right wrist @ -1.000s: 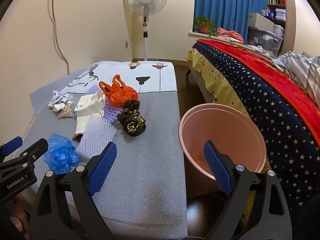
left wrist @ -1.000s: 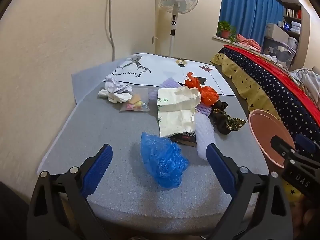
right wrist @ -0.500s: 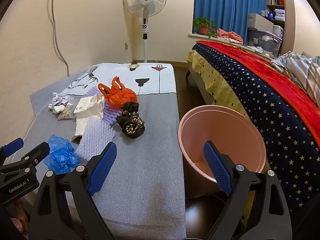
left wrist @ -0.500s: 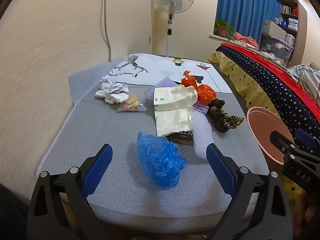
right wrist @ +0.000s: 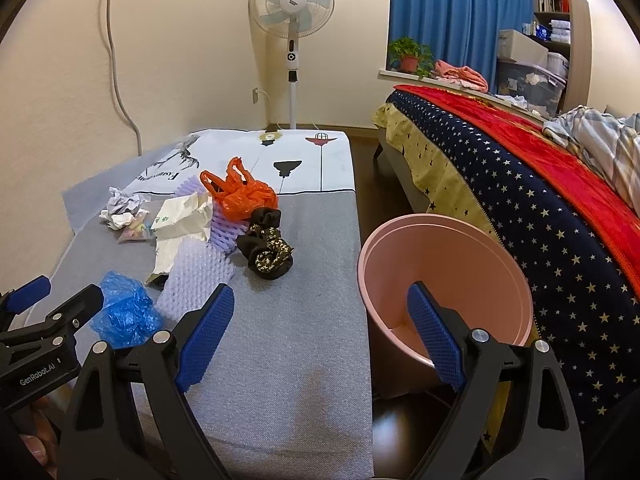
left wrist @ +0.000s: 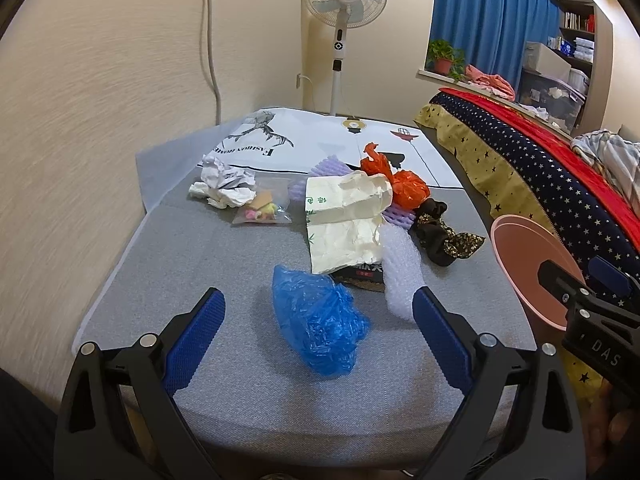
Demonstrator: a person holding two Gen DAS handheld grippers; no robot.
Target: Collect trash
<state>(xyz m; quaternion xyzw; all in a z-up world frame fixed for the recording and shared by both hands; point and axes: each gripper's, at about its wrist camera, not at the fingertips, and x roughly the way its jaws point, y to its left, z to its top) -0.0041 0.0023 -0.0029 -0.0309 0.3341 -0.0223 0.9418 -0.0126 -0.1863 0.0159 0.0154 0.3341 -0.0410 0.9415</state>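
A crumpled blue plastic bag [left wrist: 318,316] lies on the grey mat, between and just beyond the open jaws of my left gripper [left wrist: 316,312]; it also shows in the right wrist view [right wrist: 124,314]. Behind it lie a cream paper wrapper [left wrist: 344,220], white foam netting [left wrist: 400,268], an orange bag [left wrist: 404,184], a black and gold scrunchie [left wrist: 444,236], crumpled white paper [left wrist: 222,184] and a small clear packet [left wrist: 262,210]. My right gripper [right wrist: 320,312] is open and empty, over the mat's right edge beside a pink bin [right wrist: 444,264].
The grey mat [right wrist: 296,332] covers a low table against the left wall. A bed with a starred cover [right wrist: 520,200] stands right of the bin. A standing fan [right wrist: 292,4] is at the back. Dark floor [right wrist: 366,152] runs between table and bed.
Both views have shifted a little; the trash pile and the bin sit slightly differently in frame. Both grippers stay open and nothing on the mat has moved.
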